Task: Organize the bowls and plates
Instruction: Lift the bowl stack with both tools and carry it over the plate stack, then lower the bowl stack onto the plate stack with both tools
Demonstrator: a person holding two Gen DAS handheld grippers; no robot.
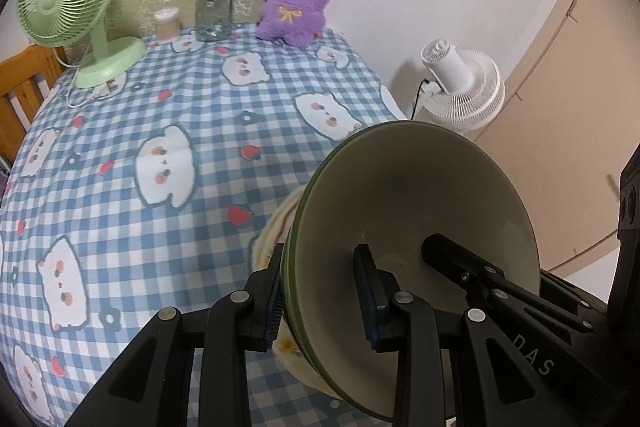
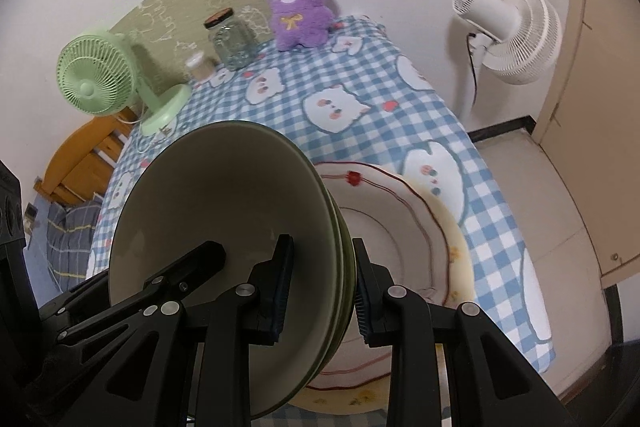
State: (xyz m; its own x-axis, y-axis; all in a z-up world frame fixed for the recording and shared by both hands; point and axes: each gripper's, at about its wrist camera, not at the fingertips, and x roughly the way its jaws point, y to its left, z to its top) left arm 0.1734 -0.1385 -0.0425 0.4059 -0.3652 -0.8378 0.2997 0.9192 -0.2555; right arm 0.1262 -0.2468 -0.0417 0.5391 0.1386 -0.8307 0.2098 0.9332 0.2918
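Glazed green bowls (image 2: 224, 227) (nested, apparently) pinched at opposite rims by left gripper (image 1: 320, 295) and right gripper (image 2: 320, 287), above stacked plates (image 2: 404, 227). Likely slippery, brittle; best gripped at rims.

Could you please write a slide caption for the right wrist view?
Both grippers clamp the rim of stacked green bowls above plates on the checked table.

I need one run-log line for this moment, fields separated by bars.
left gripper: shut on green ceramic bowl stack rim | right gripper: shut on opposite rim | stack above red-lined white plate
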